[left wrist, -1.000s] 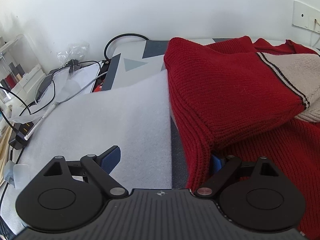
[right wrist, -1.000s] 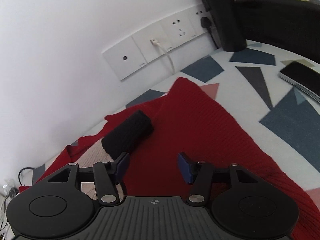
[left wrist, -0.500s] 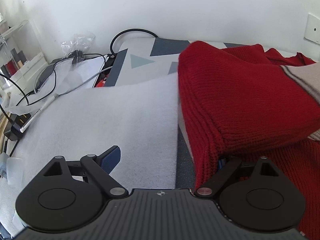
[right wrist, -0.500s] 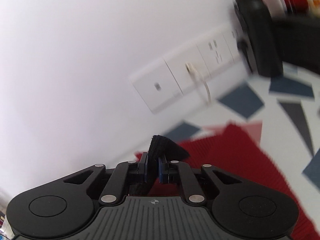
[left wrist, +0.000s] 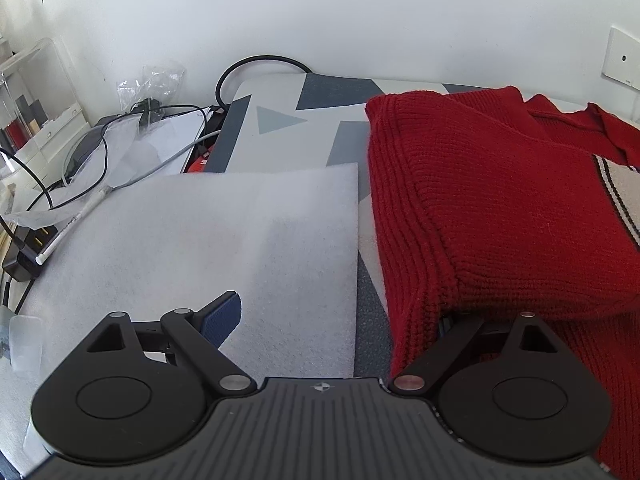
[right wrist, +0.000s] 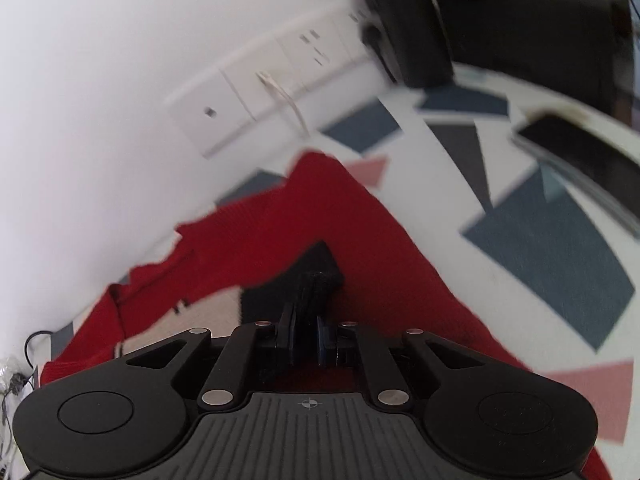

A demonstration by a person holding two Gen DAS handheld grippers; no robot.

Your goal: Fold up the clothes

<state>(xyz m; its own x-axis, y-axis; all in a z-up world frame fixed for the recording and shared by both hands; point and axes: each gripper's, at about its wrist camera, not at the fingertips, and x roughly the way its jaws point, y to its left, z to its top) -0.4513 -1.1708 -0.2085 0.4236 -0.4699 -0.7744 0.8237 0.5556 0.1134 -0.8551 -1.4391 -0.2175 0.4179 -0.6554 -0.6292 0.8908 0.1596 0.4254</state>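
Observation:
A red knit sweater point(left wrist: 480, 200) with a beige striped panel point(left wrist: 624, 188) lies on the patterned tablecloth point(left wrist: 296, 128). My left gripper point(left wrist: 336, 320) stands open wide at the sweater's left edge. Its left pad point(left wrist: 224, 316) hangs over a white foam sheet point(left wrist: 220, 240), and its right finger is hidden under the sweater's thick folded edge. In the right wrist view my right gripper point(right wrist: 306, 332) is shut on the sweater's black cuff point(right wrist: 316, 276), held above the red sweater point(right wrist: 320, 208) and its beige panel point(right wrist: 192, 320).
Cables point(left wrist: 120, 148), a plastic bag point(left wrist: 156, 80) and a clear box point(left wrist: 32, 92) crowd the table's left end. Wall sockets point(right wrist: 248, 96) run behind the sweater. A black bottle point(right wrist: 404, 28), a dark box point(right wrist: 532, 32) and a phone point(right wrist: 580, 148) sit at the right.
My right gripper has shut on the black cuff and lifted it off the sweater. In the left wrist view the sweater has slid rightward; that gripper's jaws have not moved.

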